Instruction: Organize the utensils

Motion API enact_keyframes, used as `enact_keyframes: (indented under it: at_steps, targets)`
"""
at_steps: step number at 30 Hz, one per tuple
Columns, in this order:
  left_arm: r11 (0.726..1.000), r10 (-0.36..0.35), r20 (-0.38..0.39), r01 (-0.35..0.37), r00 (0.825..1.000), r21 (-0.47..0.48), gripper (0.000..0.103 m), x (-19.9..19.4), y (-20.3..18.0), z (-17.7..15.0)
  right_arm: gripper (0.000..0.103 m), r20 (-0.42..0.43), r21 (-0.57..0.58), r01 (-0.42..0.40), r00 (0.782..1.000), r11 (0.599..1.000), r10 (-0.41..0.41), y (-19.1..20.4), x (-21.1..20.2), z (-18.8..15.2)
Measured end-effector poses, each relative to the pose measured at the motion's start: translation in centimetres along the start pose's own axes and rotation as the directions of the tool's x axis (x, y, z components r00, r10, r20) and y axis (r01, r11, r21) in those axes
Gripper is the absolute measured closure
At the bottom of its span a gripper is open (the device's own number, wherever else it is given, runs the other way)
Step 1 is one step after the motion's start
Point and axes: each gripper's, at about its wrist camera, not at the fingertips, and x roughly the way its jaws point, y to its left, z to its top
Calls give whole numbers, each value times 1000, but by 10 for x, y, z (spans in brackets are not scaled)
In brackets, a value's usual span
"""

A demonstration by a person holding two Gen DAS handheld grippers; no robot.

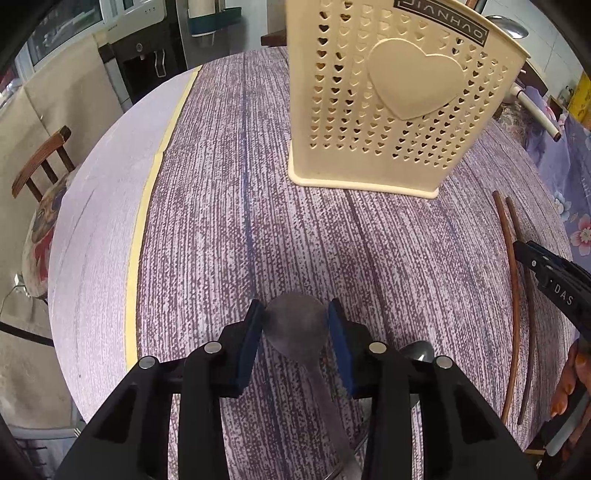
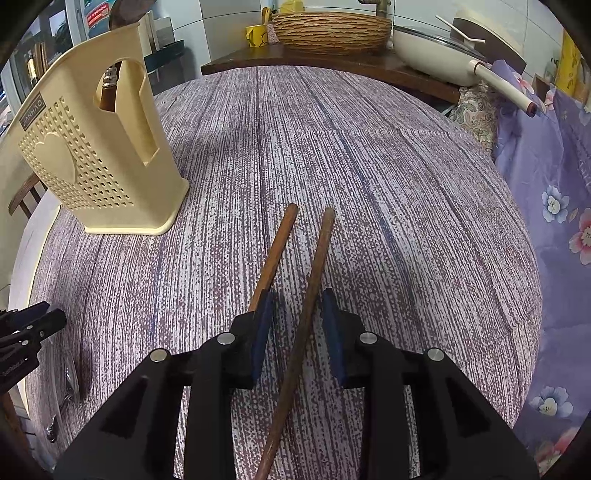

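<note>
My left gripper [image 1: 295, 325] points down at the purple tablecloth, and its blue pads press the two sides of a metal spoon's bowl [image 1: 295, 321]. The handle runs back under the gripper. A second spoon [image 1: 417, 350] peeks out beside the right finger. My right gripper [image 2: 297, 321] stands open over two brown chopsticks. One chopstick [image 2: 314, 273] lies between the pads, apart from both. The other chopstick [image 2: 277, 251] runs under the left pad. The cream heart-pierced utensil holder [image 1: 399, 103] [image 2: 92, 155] stands upright farther back, with a brown-handled utensil [image 2: 109, 92] inside.
The round table [image 2: 369, 147] drops off at a yellow-taped edge [image 1: 147, 206], with a wooden chair [image 1: 40, 162] beyond it. A wicker basket [image 2: 332, 29], yellow mug [image 2: 256, 35] and white pan [image 2: 436, 51] sit on a far shelf. Floral cloth [image 2: 554, 184] hangs at right.
</note>
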Motion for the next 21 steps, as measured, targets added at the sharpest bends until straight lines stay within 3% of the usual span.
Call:
enact_keyframes:
  at_steps: [5, 14, 21]
  targets:
    - [1000, 5, 15, -5, 1000, 18, 66, 2, -4, 4, 75, 3, -9, 15, 1000, 1000, -15, 5, 3, 4]
    - [1000, -22, 45, 21, 999, 4, 66, 7, 1, 14, 93, -3, 17, 7, 1000, 1000, -7, -3, 10, 15]
    - [999, -49, 123, 49, 991, -1, 66, -5, 2, 14, 94, -1, 51, -33, 999, 998, 33, -9, 12, 18]
